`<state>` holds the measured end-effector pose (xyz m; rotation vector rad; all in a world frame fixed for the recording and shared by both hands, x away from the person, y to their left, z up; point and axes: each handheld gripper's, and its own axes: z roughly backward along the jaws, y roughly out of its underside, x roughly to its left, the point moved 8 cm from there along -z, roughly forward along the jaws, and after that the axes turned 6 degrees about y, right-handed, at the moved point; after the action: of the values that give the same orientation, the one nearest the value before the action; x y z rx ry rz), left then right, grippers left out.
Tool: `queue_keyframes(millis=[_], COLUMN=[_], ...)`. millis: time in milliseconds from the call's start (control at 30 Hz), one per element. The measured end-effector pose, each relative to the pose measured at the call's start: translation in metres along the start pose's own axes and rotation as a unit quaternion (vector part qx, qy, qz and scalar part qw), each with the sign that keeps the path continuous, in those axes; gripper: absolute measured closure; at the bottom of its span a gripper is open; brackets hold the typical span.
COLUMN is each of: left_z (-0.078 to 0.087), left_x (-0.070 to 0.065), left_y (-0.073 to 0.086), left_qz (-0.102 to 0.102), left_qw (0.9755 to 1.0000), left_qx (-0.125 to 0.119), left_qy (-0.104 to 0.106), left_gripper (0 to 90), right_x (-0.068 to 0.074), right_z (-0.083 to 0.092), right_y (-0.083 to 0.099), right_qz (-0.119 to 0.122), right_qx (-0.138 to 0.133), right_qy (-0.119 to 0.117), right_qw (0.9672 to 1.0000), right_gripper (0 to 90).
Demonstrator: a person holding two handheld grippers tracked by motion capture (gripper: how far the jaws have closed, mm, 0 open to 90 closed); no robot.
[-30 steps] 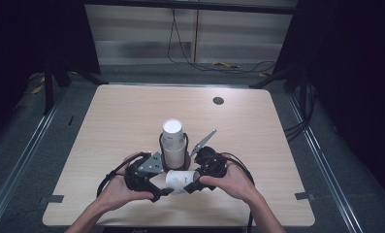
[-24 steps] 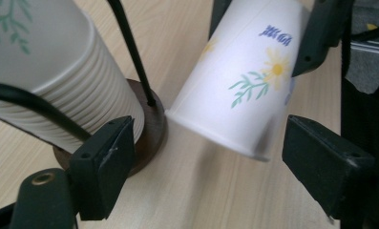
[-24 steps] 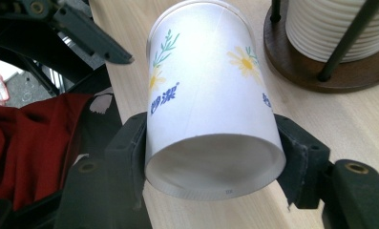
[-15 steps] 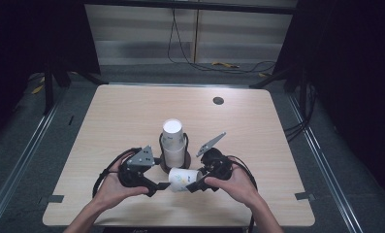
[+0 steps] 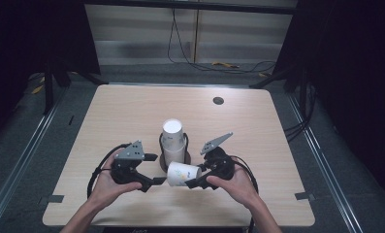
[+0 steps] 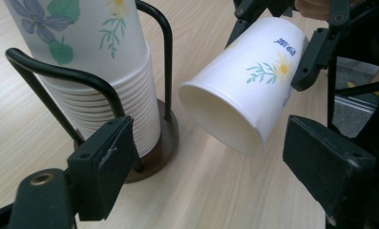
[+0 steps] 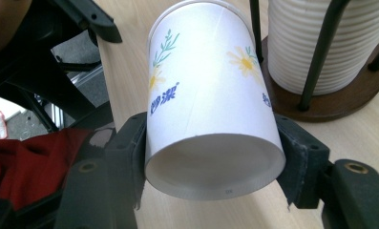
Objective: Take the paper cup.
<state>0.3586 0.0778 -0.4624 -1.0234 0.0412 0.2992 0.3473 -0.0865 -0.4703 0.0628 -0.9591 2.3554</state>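
Observation:
A white paper cup [image 5: 183, 174] [image 7: 208, 90] printed with flowers lies sideways in the air, its base end pinched by my right gripper [image 5: 192, 183] [image 7: 211, 157], which is shut on it. The cup's open mouth [image 6: 220, 117] faces my left gripper [image 5: 156, 169] [image 6: 211, 167], whose jaws stand open just in front of it, touching nothing. Behind them a stack of upside-down paper cups [image 5: 174, 141] [image 6: 96, 62] stands in a black wire holder [image 6: 163, 62] on a round wooden base [image 7: 330, 102].
The light wooden table [image 5: 122, 116] has a small dark round hole [image 5: 218, 100] at the back right. The person's hands [image 5: 238, 187] hold both grippers near the front edge. Dark floor and metal rails surround the table.
The right gripper has drawn the cup down and away from the stack toward the front. The left gripper has shifted slightly and stays open beside the cup's mouth.

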Motion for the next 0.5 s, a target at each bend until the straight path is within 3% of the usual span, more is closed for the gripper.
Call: queue_keyframes(millis=[500], left_z=[0.0064], left_x=[-0.0026], left_y=[-0.0065], left_qz=[0.005], left_qw=[0.9996], left_qx=[-0.029], left_qy=[0.005], left_gripper=[16.3], right_x=[0.0048], right_z=[0.0018], right_y=[-0.0077], right_qz=[0.016], right_qx=[-0.054], right_qy=[-0.016], right_qw=[0.9983], right_gripper=[36.2])
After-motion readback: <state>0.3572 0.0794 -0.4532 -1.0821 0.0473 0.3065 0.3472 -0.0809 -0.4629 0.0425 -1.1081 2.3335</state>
